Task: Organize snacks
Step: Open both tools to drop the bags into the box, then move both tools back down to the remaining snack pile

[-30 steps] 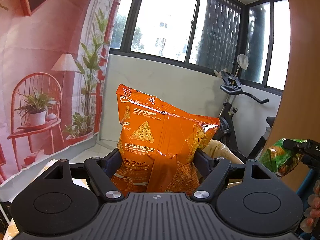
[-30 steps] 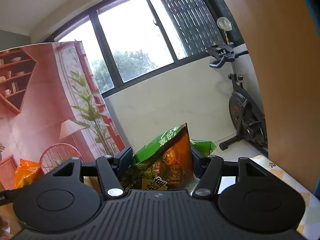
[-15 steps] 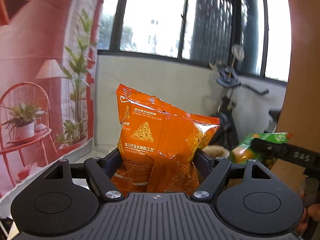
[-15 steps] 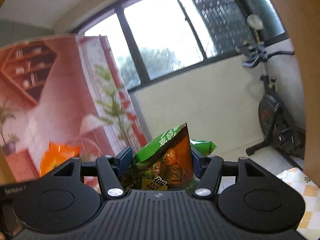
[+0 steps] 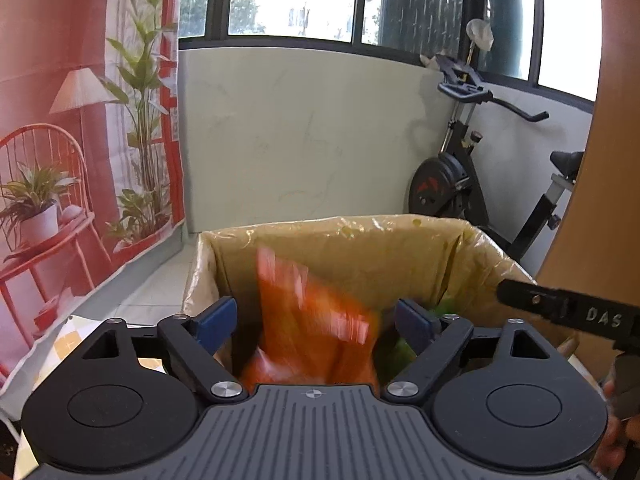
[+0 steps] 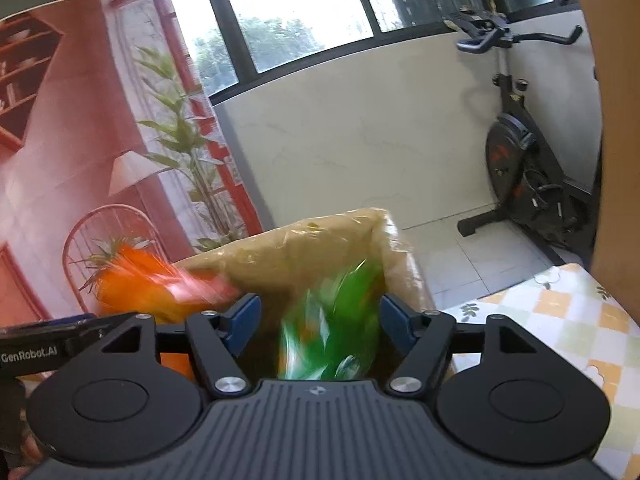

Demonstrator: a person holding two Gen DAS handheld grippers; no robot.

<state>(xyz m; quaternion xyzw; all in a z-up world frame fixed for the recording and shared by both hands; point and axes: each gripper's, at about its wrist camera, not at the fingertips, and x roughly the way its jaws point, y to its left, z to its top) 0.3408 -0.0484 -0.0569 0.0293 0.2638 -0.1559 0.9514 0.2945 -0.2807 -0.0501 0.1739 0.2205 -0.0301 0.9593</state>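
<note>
My left gripper (image 5: 314, 320) hangs over a cardboard box (image 5: 360, 240) lined with clear film, and its jaws are opening. A blurred orange chip bag (image 5: 316, 320) drops between them, with a gap to each blue pad. My right gripper (image 6: 320, 320) is over the same box (image 6: 320, 240), jaws opening too. A blurred green snack bag (image 6: 336, 328) falls between its pads, clear of the left pad. The orange bag (image 6: 140, 276) also shows at the left of the right wrist view. The right gripper's finger (image 5: 560, 308) reaches in from the right in the left wrist view.
An exercise bike (image 5: 460, 176) stands on the tiled floor behind the box. A red printed backdrop (image 5: 60, 120) hangs on the left. A checked tablecloth (image 6: 560, 320) lies to the right of the box, and a wooden panel (image 5: 608, 200) edges the right side.
Both grippers came forward and down over the box, which now fills the lower view. Their jaws widened and the orange and green bags slipped free, now blurred and lower.
</note>
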